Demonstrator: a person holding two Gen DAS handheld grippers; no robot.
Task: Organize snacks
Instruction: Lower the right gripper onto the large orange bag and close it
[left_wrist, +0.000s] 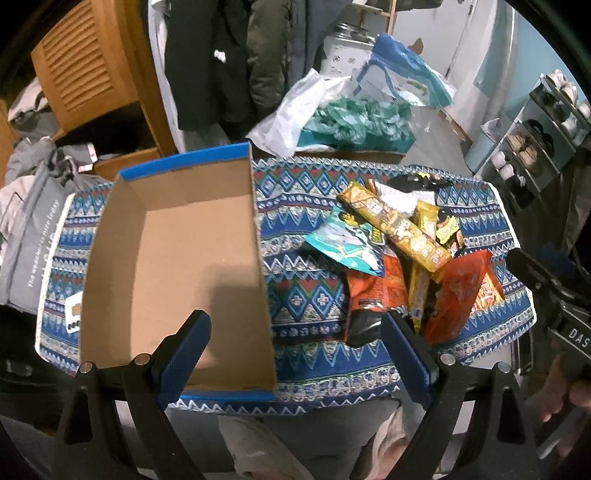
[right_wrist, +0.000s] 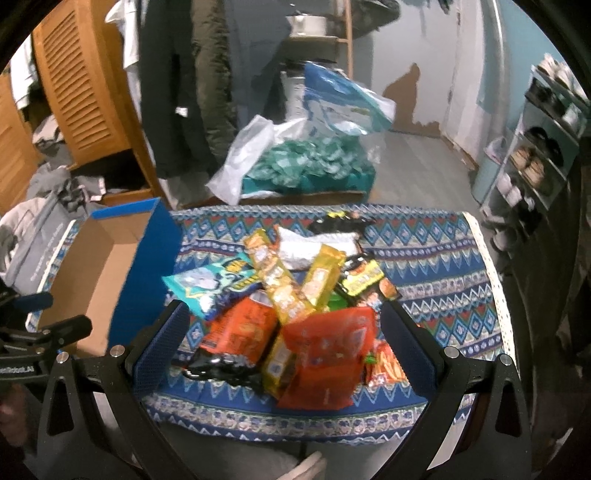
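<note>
A heap of snack packets (left_wrist: 402, 254) lies on the patterned tablecloth (left_wrist: 306, 295), right of an empty cardboard box with blue outer walls (left_wrist: 177, 258). In the right wrist view the heap (right_wrist: 295, 306) holds a long yellow packet (right_wrist: 277, 280), a teal packet (right_wrist: 207, 288) and a red-orange packet (right_wrist: 325, 358). My left gripper (left_wrist: 299, 332) is open and empty above the box's near right wall. My right gripper (right_wrist: 282, 328) is open and empty, hovering over the heap's near side, fingers straddling the packets. The box shows at left (right_wrist: 110, 273).
The small table's near edge (right_wrist: 295, 424) is close below the grippers. Beyond the table lie plastic bags and a teal bundle (left_wrist: 354, 122) on the floor. A wooden cabinet (left_wrist: 85, 74) stands at left, a shoe rack (left_wrist: 532, 147) at right, grey clothes (left_wrist: 33, 206) beside the box.
</note>
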